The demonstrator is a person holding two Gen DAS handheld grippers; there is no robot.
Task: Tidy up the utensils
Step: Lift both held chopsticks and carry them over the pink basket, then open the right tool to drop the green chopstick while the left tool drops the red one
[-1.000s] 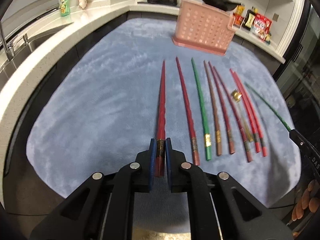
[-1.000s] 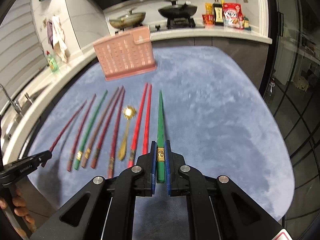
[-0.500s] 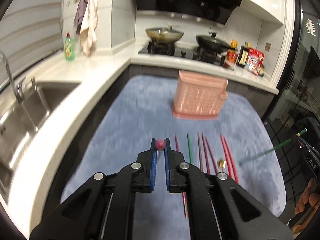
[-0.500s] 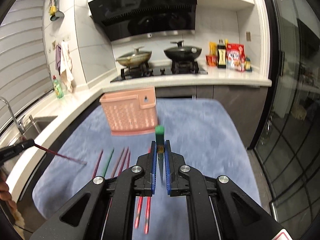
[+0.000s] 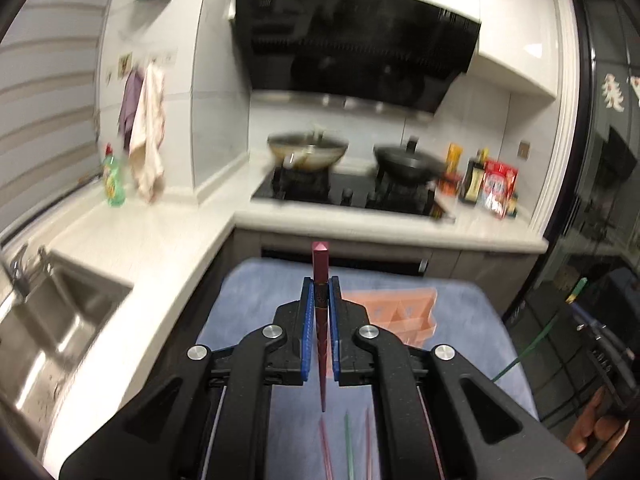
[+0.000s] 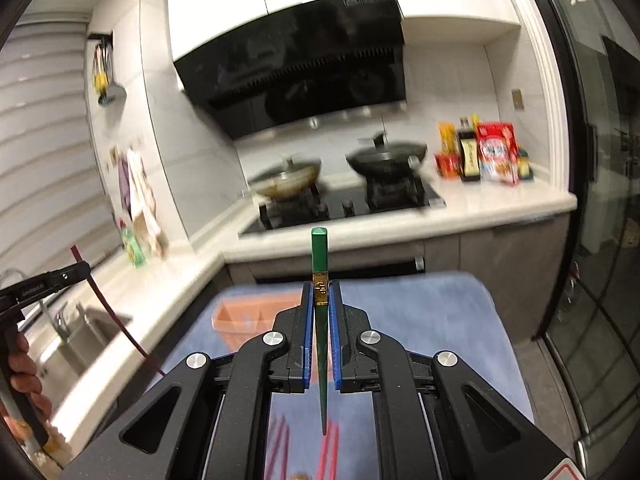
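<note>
Change: both tongs have tipped further up since half a second ago, so each chopstick now stands on end and the cooker hood fills the top of both views.
Tabletop: the blue mat (image 5: 256,300) covers it and runs from 6 o'clock up to the middle of the left view.
Basket: the pink basket (image 5: 404,308) sits on the mat, partly behind the left tongs at about 2 o'clock from their tips; in the right view it shows at about 9 o'clock.
Left tongs (image 5: 320,312): narrow, clamped on the dark red chopstick (image 5: 320,264), thick end up toward 12 o'clock, thin tip down toward 6 o'clock.
Right tongs (image 6: 321,312): narrow, clamped on the green chopstick (image 6: 320,252) at its gold band, thick end up, tip down.
Loose chopsticks (image 5: 349,444): blurred red and green ones lie on the mat at 6 o'clock, under both tongs.
</note>
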